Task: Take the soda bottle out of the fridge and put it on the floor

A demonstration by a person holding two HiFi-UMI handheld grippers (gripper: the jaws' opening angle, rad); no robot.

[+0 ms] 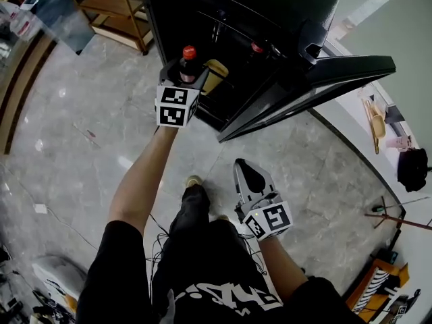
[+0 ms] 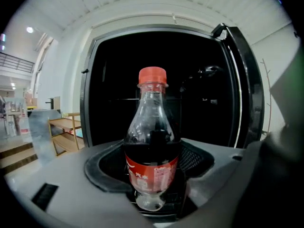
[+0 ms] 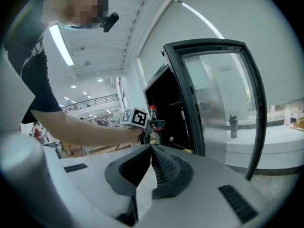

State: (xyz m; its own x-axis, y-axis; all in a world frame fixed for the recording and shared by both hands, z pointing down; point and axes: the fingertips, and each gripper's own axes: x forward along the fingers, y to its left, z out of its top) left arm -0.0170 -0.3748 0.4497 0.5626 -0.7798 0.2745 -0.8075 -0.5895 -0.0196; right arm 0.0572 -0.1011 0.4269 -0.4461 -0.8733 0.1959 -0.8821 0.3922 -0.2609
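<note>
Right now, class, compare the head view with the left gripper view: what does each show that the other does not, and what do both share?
Only the head view: the right gripper, shut and empty, above the grey floor, the person's shoe, and the marker cube on the left gripper. Only the left gripper view: the bottle's red label and a ceiling light. Both: the red-capped soda bottle clamped in the left gripper, the open black fridge and a wooden shelf.

The bottle (image 2: 151,127) is clear, glossy plastic. The floor (image 1: 74,147) is polished grey stone. The fridge (image 1: 270,12) is shiny black.
</note>
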